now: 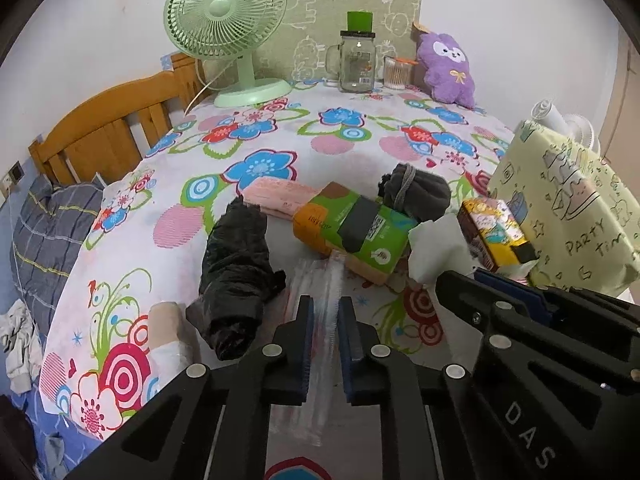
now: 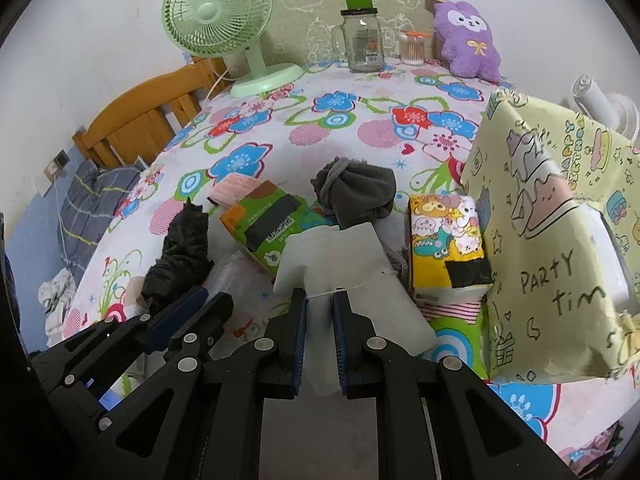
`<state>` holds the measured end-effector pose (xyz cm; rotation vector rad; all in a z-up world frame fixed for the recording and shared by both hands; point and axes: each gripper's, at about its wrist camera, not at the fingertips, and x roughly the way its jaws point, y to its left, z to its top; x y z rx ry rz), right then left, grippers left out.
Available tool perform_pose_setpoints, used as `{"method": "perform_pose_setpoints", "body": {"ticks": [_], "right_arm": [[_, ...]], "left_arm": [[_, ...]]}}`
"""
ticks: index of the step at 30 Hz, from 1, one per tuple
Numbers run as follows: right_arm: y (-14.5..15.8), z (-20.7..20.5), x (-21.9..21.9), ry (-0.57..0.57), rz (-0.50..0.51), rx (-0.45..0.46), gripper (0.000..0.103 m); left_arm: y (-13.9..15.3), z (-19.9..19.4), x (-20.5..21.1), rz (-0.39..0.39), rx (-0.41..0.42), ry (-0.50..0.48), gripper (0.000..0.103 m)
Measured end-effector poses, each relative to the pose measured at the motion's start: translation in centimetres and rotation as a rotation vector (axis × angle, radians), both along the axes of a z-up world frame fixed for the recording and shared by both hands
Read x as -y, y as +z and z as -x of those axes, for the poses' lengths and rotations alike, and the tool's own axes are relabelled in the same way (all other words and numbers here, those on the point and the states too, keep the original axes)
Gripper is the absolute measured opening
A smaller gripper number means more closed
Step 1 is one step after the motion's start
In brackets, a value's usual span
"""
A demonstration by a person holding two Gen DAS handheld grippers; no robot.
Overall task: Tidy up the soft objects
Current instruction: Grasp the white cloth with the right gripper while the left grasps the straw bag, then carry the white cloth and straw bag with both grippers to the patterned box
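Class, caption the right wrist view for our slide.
Right claw grips a white cloth pouch beside tissue packs on a floral bedsheet.

Wall [image 1: 100, 20]: plain white, far ahead of the claw.
Headboard [image 1: 104, 128]: orange wood, slatted, ahead-left.
Floral cover [image 1: 280, 136]: spreads ahead beneath the claw.
Patterned panel [image 1: 320, 36]: beige, leaning on the far wall.
Outlet [image 1: 16, 172]: far left, low on the wall.
Light: even, soft.

Plastic bag [image 1: 236, 276] left of tissue pack [image 1: 352, 228] | sock bundle [image 1: 416, 192] behind it | fan [image 1: 228, 28], jar [image 1: 357, 62], plush [image 1: 448, 68] far back
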<state>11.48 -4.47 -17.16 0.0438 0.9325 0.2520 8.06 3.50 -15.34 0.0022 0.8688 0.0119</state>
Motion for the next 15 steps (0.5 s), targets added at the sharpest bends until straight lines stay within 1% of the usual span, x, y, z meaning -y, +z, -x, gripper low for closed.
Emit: {"method": "perform_pose_setpoints", "body": {"ticks": [3, 15], "right_arm": [[0.6, 0.1, 0.1, -0.002, -0.006, 0.014, 0.016], [3.7, 0.5, 0.7, -0.01, -0.027, 0.078, 0.016]], "left_arm": [[0.6, 0.0, 0.1, 0.009, 0.008, -0.006, 0.005], [3.6, -0.1, 0.4, 0.021, 0.058, -0.025, 0.004]]}}
